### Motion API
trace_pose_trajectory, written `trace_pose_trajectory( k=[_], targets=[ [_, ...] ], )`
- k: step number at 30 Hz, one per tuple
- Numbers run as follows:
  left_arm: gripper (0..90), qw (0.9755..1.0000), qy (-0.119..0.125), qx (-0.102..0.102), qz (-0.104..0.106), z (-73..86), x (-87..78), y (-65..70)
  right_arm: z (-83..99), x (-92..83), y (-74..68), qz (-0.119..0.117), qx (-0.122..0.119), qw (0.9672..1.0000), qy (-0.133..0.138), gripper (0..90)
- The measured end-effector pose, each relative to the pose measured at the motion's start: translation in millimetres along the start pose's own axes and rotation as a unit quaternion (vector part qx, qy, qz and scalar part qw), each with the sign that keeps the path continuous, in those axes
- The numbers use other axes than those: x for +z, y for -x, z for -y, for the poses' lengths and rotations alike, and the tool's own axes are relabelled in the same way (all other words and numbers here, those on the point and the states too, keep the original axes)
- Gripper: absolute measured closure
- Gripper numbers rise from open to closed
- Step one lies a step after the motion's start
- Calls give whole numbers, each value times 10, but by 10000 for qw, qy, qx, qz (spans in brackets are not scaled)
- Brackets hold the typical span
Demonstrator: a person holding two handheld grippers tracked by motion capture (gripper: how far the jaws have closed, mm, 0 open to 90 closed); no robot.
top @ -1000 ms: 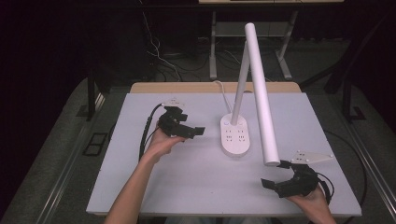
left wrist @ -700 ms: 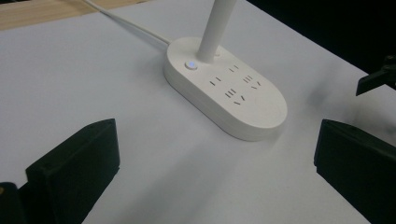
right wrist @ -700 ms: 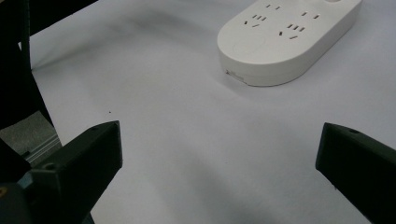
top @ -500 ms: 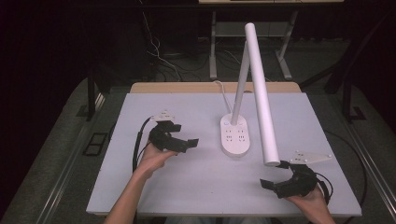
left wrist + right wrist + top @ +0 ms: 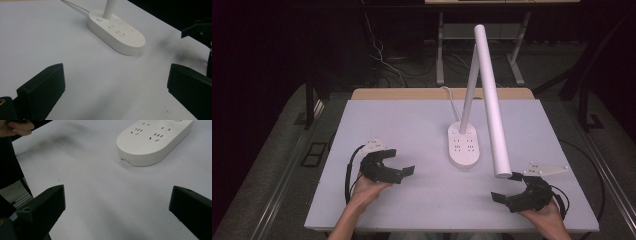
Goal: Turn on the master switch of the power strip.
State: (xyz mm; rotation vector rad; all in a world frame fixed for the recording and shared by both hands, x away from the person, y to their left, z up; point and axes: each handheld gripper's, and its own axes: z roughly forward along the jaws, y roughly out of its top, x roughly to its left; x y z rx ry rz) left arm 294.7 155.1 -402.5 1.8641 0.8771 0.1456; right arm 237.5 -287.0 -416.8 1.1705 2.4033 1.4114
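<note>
A white desk lamp stands mid-table; its oval base (image 5: 464, 146) carries sockets, and its long tube head (image 5: 490, 100) slopes down to the right. My left gripper (image 5: 399, 161) rests low at the front left, open and empty, pointing toward the base (image 5: 117, 32). My right gripper (image 5: 506, 186) sits at the front right, just under the tip of the lamp head, also open and empty. Its view looks along the tabletop at the base (image 5: 155, 140). The left gripper's (image 5: 116, 95) and the right gripper's (image 5: 117, 212) jaws stand wide apart over bare table.
The pale table (image 5: 412, 125) has its front edge just behind both hands. A white cord (image 5: 451, 97) runs from the lamp base to the far edge. The other gripper (image 5: 200, 28) shows at the right of the left gripper view, and a hand (image 5: 20, 127) at the upper left of the right gripper view.
My left gripper has drawn back from beside the lamp base toward the front left of the table. The right gripper has barely moved.
</note>
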Motion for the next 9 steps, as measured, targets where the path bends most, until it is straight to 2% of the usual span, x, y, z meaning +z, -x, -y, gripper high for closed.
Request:
trace_pose_trajectory(
  k=[9],
  targets=[
    [5,10000,25,-74,-1,226,-144,66,16,-12,3,17,19,10000,55,1]
  ],
)
